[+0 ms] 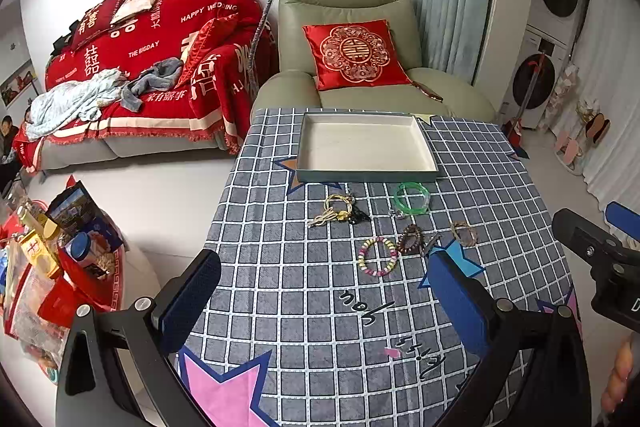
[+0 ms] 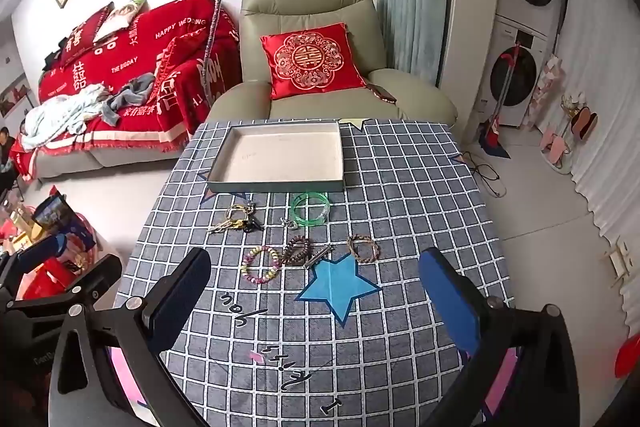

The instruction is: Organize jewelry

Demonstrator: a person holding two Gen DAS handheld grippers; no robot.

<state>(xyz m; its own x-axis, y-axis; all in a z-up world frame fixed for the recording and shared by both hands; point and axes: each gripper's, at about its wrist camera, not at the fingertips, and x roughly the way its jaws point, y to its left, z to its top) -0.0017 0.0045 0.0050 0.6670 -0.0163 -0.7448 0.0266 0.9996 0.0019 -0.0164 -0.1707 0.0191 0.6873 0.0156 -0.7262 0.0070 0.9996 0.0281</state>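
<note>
Jewelry's all loose on the checked table [image 2: 400,187], sitting just in front of the tray [image 2: 280,183], which has nothing in it yet. Both grippers hover over the near edge, left gripper [image 1: 320,291] and right gripper [image 2: 316,291], jaws spread wide, holding nothing. Closest to grab is the pastel bead bracelet [image 2: 262,264], touching the dark bead bracelet [image 2: 298,250], so I'd pinch its free side to avoid dragging both. Past those, nearer the tray, the green bangle [image 2: 311,209] should lift easily by its rim. The gold tangle [image 2: 236,218] left of the bangle is hard to read; can't tell if it's one piece or several. Same for the small metal bits.
</note>
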